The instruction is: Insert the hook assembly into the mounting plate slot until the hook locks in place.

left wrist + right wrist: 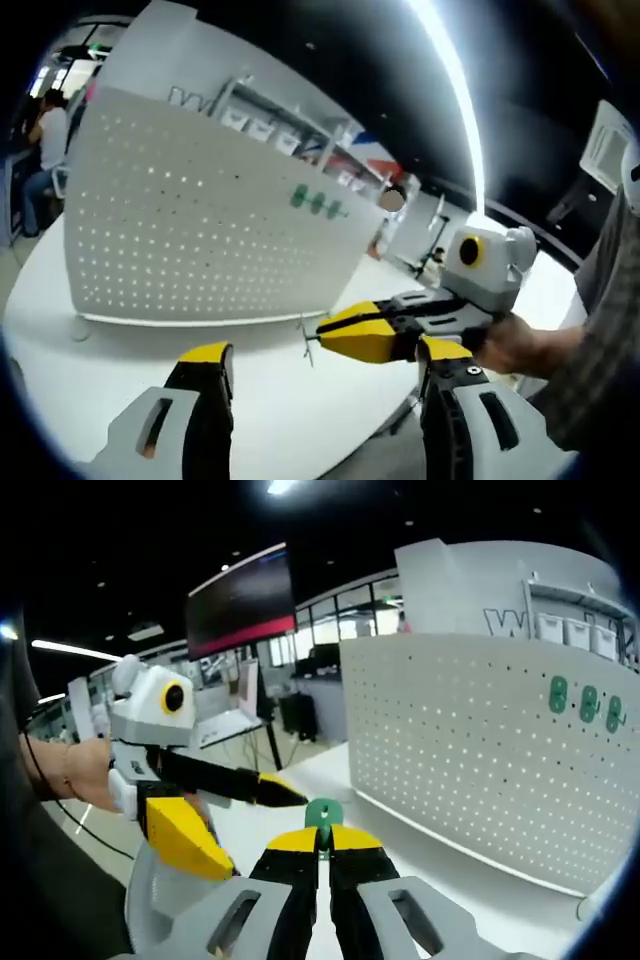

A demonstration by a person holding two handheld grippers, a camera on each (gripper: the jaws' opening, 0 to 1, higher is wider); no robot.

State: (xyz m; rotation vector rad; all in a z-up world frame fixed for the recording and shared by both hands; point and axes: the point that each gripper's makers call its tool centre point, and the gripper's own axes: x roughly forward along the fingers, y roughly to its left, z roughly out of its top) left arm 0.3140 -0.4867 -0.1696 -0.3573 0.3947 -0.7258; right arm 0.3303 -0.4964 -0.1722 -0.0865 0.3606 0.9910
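1. Left gripper view, lower left: left gripper (318, 372) with jaws standing well apart and nothing between them, over the white table (120, 350).
2. Same view, upper left to centre: white pegboard mounting plate (190, 230) standing upright on the table, with three green hooks (318, 203) already seated in a row toward its right end.
3. Same view, lower centre: right gripper (322, 335) coming in from the right, held by a hand (515, 345), with a thin wire-like piece at its tip, probably the hook's prongs, though too blurred to be sure.
4. Right gripper view, left: left gripper (290, 797) reaching in, held by a hand (85, 770).
5. Same view, lower centre: right gripper (323, 842) with jaws pressed together on a single green hook assembly (323, 812), carried in the air near the plate but clear of it.
6. Same view, right: mounting plate (480, 750) with the three seated hooks (588, 704) at upper right.
7. Progress, judged: hook picked up and brought near; still to do are aligning with a slot, pushing in, and locking.
8. Count: two grippers, one plate, three mounted hooks, one hook in hand.
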